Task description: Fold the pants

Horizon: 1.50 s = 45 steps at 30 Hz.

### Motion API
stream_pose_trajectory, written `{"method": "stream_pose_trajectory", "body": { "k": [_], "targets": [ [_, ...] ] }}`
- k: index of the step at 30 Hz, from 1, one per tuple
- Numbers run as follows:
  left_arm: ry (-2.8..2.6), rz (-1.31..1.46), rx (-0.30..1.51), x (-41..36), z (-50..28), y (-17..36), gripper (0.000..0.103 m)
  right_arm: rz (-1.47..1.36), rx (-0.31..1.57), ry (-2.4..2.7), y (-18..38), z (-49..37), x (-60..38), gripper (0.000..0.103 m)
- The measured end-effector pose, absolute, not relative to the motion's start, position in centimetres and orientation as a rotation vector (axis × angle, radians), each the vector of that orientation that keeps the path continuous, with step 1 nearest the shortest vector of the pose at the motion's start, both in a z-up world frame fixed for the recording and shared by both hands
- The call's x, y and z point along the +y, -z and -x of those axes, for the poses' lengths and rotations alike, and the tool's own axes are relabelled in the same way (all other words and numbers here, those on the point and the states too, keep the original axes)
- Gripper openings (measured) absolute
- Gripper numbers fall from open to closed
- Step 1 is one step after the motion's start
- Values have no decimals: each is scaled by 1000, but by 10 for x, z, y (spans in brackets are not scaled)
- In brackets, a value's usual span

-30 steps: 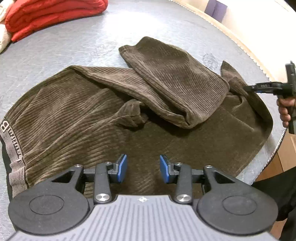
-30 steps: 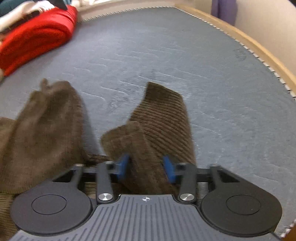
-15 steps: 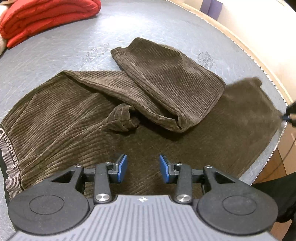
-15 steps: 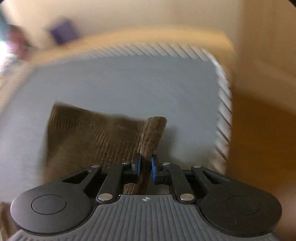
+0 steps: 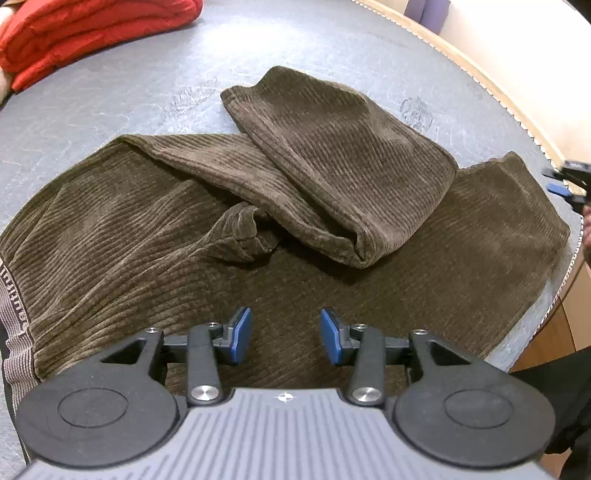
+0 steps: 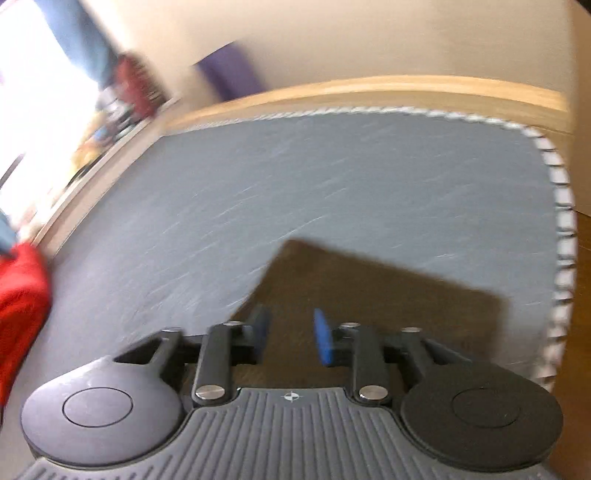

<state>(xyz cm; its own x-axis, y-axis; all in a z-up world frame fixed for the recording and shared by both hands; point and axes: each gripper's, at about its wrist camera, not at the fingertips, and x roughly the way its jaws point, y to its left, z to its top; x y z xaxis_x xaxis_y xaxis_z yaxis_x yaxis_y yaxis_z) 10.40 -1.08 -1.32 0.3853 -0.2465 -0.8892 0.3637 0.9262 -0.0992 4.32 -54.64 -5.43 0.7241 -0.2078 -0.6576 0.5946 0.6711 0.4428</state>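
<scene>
You're in the laying-out step: one pair of brown corduroy pants (image 5: pixel 155 236) lies across the near part of the grey mattress (image 5: pixel 295 48), waistband toward its left edge. One leg (image 5: pixel 491 236) lies flat out to the mattress's right edge. The other leg (image 5: pixel 332 147) is doubled back over it, cuff pointing toward the far side. Your right gripper (image 6: pixel 291 334) is opening, with nothing between its blue pads (image 6: pixel 323 338); the flat leg's cuff lies on the mattress just past them, though blur hides the detail. Your left gripper (image 5: pixel 285 334) hovers over the seat of the pants, jaws widening too and holding nothing. My read: next you need to take the doubled-back cuff and draw it out so both legs lie together before any fold. Count: one pants, two legs, two grippers, one red folded blanket (image 5: pixel 92 29) at the far left corner.
</scene>
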Motion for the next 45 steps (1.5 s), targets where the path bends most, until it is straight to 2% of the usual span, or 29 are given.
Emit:
{"method": "stream_pose_trajectory", "body": {
  "k": [8, 10, 12, 14, 28, 32, 35, 45],
  "targets": [
    [366, -119, 1123, -5, -109, 19, 47, -721, 718, 402, 99, -115, -515, 37],
    [363, -114, 1124, -3, -111, 19, 47, -717, 719, 433, 104, -128, -514, 31],
    [362, -106, 1125, -2, -115, 19, 48, -696, 696, 485, 109, -137, -518, 17],
    [357, -102, 1126, -2, -119, 20, 48, -715, 661, 522, 112, -143, -528, 15],
    [384, -126, 1128, -19, -128, 24, 50, -707, 611, 587, 127, -176, -536, 15],
    [351, -132, 1123, -9, -129, 24, 50, -689, 628, 587, 118, -172, -532, 21],
    [319, -126, 1125, 3, -125, 25, 50, -644, 637, 604, 102, -168, -517, 27],
    [230, -136, 1181, 54, -93, 42, 50, -506, 559, 343, 14, -144, -427, 28]
  ]
}}
